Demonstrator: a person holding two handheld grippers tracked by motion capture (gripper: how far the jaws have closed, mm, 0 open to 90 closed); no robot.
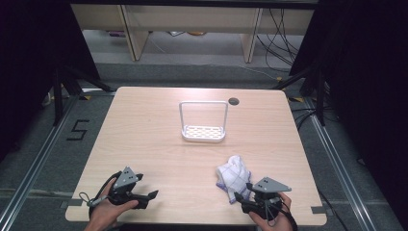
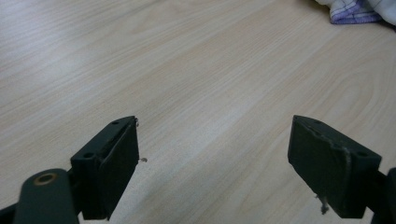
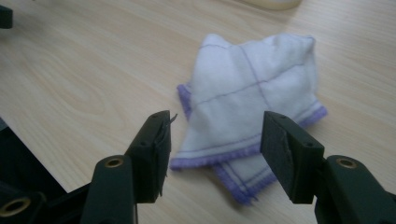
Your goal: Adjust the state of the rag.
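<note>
A crumpled white cloth with purple stripes and hem (image 1: 234, 174) lies on the wooden table (image 1: 144, 134), front right. My right gripper (image 1: 243, 191) sits at its near edge, held by a hand at the table's front. In the right gripper view the jaws (image 3: 215, 119) stand open on either side of the cloth's (image 3: 252, 84) near corner, and the pads are not pressing on it. My left gripper (image 1: 150, 198) rests at the front left, pointing right. Its jaws (image 2: 215, 135) are wide apart over bare wood, with a corner of the cloth (image 2: 355, 11) far off.
A white wire rack (image 1: 202, 129) with a perforated base and a tall hoop frame stands at the table's middle. A dark round cable hole (image 1: 234, 101) sits behind it. Dark frames and cables flank the table, and wooden furniture stands beyond it.
</note>
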